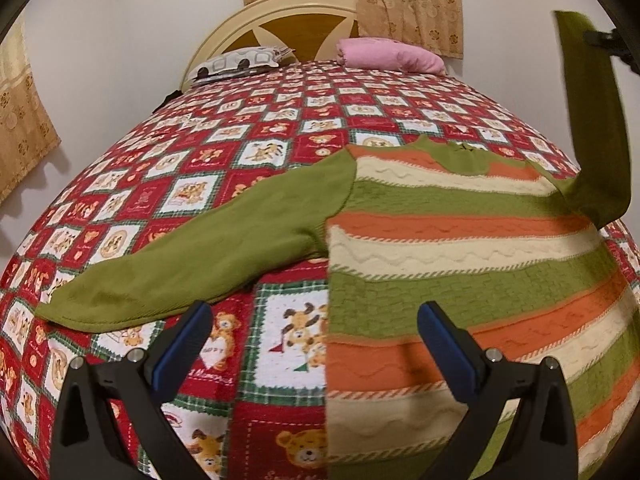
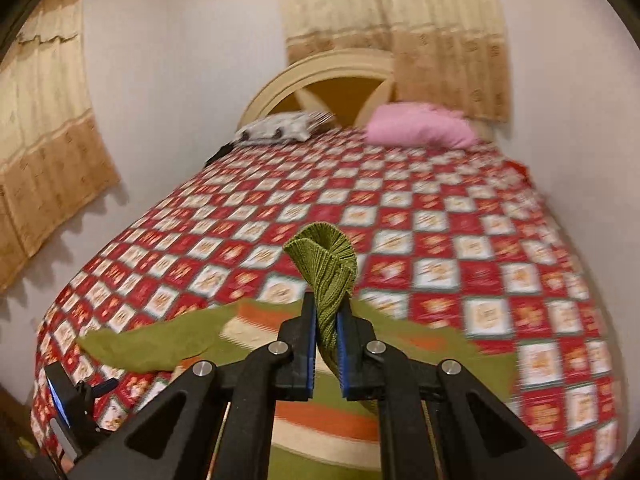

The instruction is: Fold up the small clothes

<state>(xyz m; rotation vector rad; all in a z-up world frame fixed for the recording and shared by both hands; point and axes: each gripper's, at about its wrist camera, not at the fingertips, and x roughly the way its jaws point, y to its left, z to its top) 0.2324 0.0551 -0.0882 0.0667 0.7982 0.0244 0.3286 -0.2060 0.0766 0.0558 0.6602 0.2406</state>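
A small knit sweater point(image 1: 460, 248) with green, orange and cream stripes lies flat on the bed. Its left green sleeve point(image 1: 192, 256) is spread out to the left. My left gripper point(image 1: 316, 324) is open and empty, low over the sweater's lower left edge. My right gripper point(image 2: 327, 320) is shut on the cuff of the right green sleeve point(image 2: 326, 264) and holds it up above the sweater body point(image 2: 320, 420). In the left wrist view that lifted sleeve point(image 1: 592, 120) rises at the far right. The left gripper also shows in the right wrist view point(image 2: 68, 404).
The bed has a red patchwork quilt with teddy bears point(image 1: 240, 152). A pink pillow point(image 1: 388, 54) and a grey patterned pillow point(image 1: 236, 62) lie by the cream headboard point(image 1: 288, 12). Curtains point(image 2: 396, 20) hang behind and on the left wall.
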